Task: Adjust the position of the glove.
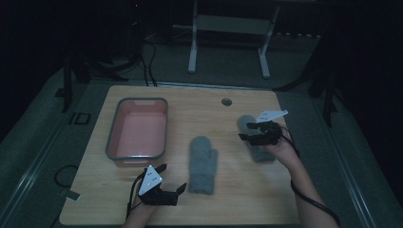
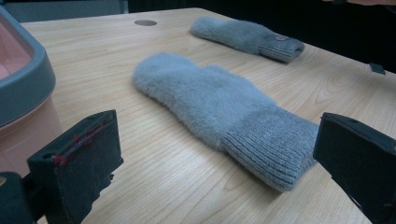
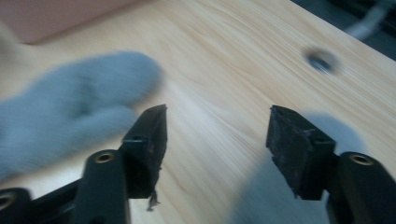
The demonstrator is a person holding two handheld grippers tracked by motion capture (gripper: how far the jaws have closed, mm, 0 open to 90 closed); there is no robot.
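Right gripper [image 1: 248,131] hovers over the far grey mitten [image 1: 254,142], jaws parted, empty; left gripper [image 1: 172,178] gapes wide beside the near mitten [image 1: 203,164], touching nothing.

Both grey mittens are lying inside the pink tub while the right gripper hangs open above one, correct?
Not quite. Both grey mittens lie on the wooden table, outside the pink tub, as the high view shows. The right gripper does hang open above one.

A pink tub [image 1: 138,129] with a grey rim is seen left of centre on the wooden table [image 1: 190,199]. A small round hole [image 1: 226,101] is spotted near the table's top edge, and a white frame [image 1: 228,28] is parked up top.
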